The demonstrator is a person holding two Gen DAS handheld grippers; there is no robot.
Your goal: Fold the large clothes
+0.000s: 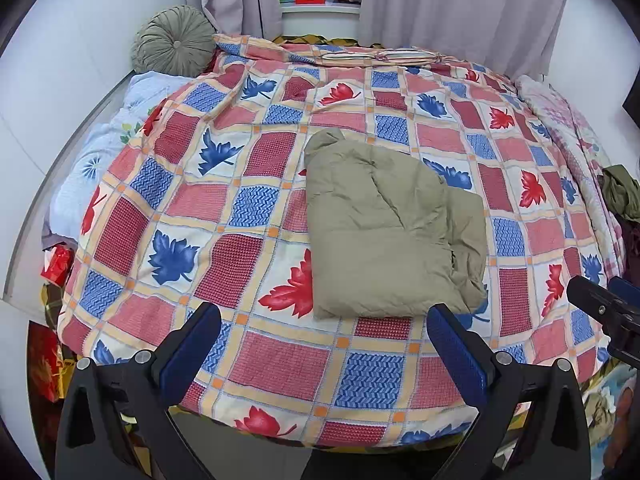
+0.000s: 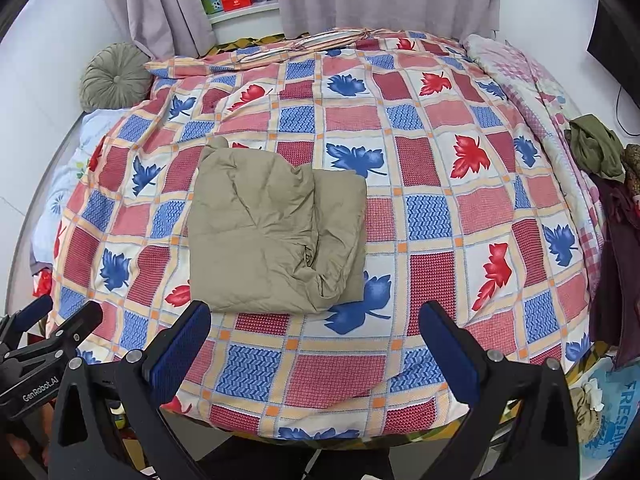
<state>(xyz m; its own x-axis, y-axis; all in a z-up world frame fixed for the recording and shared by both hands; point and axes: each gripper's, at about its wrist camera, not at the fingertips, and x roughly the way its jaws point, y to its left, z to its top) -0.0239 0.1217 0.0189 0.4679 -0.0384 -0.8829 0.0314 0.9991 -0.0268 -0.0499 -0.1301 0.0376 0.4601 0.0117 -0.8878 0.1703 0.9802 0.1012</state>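
Observation:
A khaki quilted garment lies folded into a compact rectangle on the bed's leaf-patterned cover; its loose layers bunch at the near right corner. In the right wrist view the same garment sits left of centre. My left gripper hovers open near the bed's front edge, just short of the garment, with nothing between its blue pads. My right gripper is open too, held back from the garment's near edge. The right gripper's tip shows at the right edge of the left wrist view, and the left gripper at the right wrist view's lower left.
A round green cushion rests at the back left corner by the wall. A crumpled olive garment and dark clothes lie on the bed's right side. Grey curtains and a shelf stand behind. Bags sit on the floor.

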